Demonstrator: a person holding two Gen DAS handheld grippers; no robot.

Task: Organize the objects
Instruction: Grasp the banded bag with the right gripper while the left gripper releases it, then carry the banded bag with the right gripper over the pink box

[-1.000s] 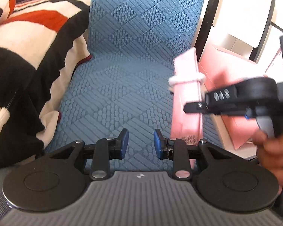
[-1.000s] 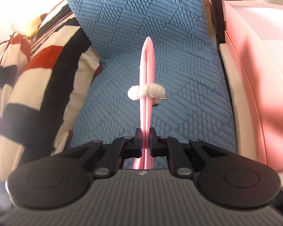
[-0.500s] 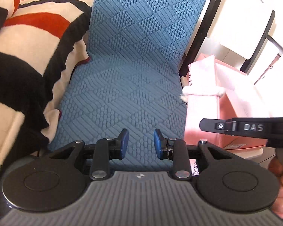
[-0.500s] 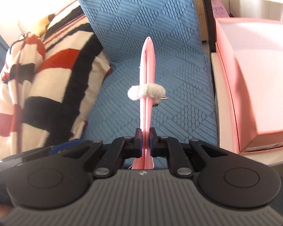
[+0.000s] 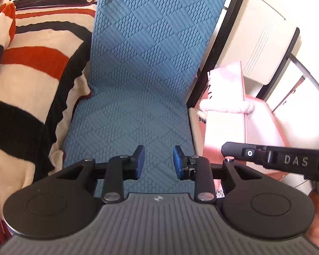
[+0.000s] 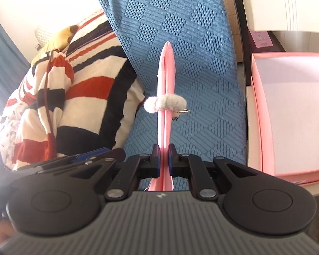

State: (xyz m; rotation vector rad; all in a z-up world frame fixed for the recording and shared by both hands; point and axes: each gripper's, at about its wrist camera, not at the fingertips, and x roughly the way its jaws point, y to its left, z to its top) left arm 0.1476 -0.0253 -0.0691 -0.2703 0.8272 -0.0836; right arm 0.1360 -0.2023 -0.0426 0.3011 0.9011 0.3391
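Pink folder: the thin pink folder [image 6: 167,97] is seen edge-on, upright, with a fluffy white band [image 6: 164,104] around its middle; it hangs in the air above the blue mat [image 6: 202,106].
Right hand-held gripper: the right hand-held gripper [image 6: 164,159] is clamped on the lower edge of the folder, pads pressing both faces.
Left hand-held gripper: the left hand-held gripper [image 5: 158,161] stands partly open, with only the mat visible between its pads.
Pink box: the open pink box [image 6: 263,110] lies to the right of the mat, on a pale ledge; its inside looks bare.
Edges and room: a dark frame bar [image 5: 214,48] runs between the mat and the box side; a striped blanket [image 6: 89,97] is bunched on the left edge of the mat; the middle strip of mat is free.
Change: compared with one second ago, both views show more of the mat and the box, so both grippers are higher; the folder now appears beside the box in the left view.
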